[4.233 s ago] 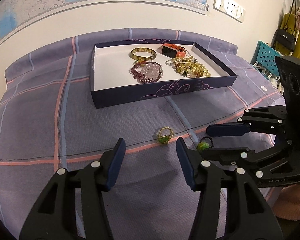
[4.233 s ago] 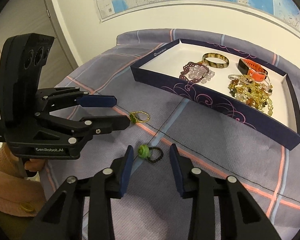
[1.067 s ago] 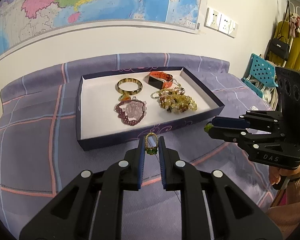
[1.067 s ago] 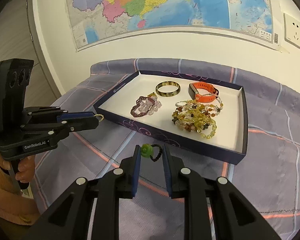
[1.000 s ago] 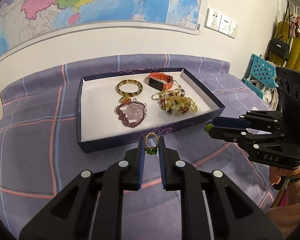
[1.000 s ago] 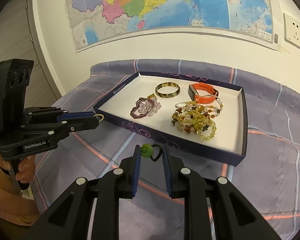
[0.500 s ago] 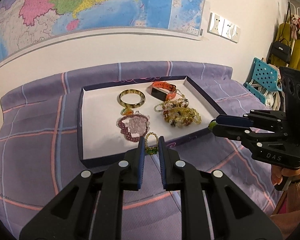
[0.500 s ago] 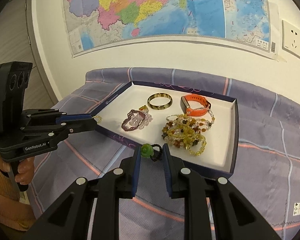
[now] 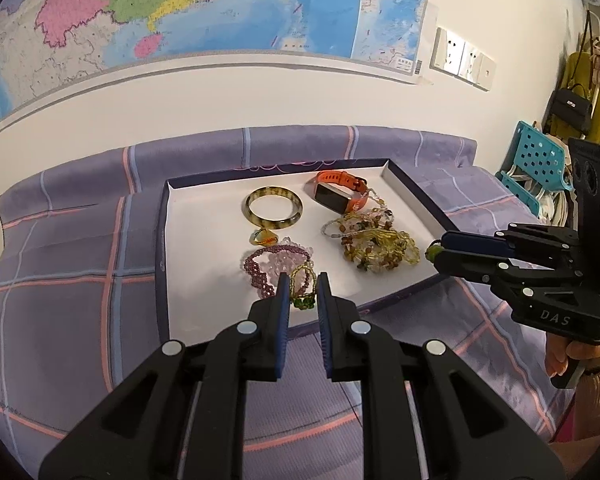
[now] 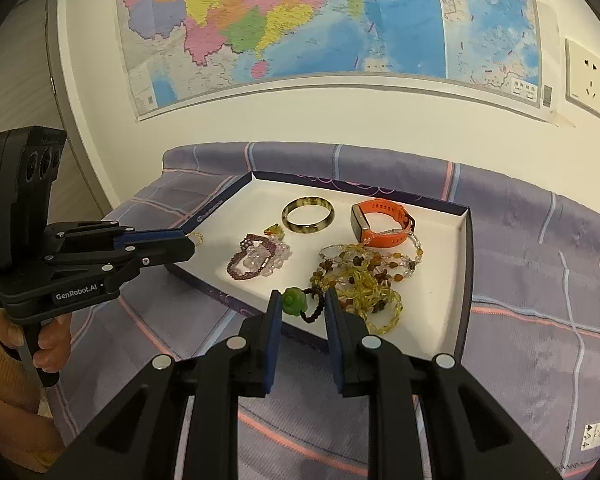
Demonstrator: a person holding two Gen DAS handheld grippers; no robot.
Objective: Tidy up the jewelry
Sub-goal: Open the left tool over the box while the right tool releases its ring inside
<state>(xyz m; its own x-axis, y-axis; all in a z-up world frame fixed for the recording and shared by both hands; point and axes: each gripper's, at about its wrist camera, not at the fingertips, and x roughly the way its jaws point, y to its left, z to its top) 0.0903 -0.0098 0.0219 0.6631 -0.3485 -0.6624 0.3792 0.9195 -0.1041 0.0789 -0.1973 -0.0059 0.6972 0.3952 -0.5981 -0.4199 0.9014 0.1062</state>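
Observation:
My left gripper (image 9: 302,293) is shut on a small gold-bead ring with a green stone (image 9: 302,285), held above the near part of the dark blue jewelry tray (image 9: 412,195). My right gripper (image 10: 300,304) is shut on a black-bead ring with a green flower (image 10: 296,302), held over the tray's near wall (image 10: 256,309). In the tray lie a mottled bangle (image 9: 273,206), an orange watch (image 9: 338,193), a purple bead bracelet (image 9: 272,264) and a heap of yellow beads (image 9: 376,243). Each gripper shows in the other's view: the right one (image 9: 436,251), the left one (image 10: 194,240).
The tray rests on a purple plaid cloth (image 9: 68,280) against a white wall with a map (image 9: 204,8). A blue crate (image 9: 534,168) and hanging bags (image 9: 572,104) are at the far right. A door (image 10: 16,88) stands at the left.
Both grippers have moved forward with their rings, from in front of the tray to over its near edge. Both stay shut.

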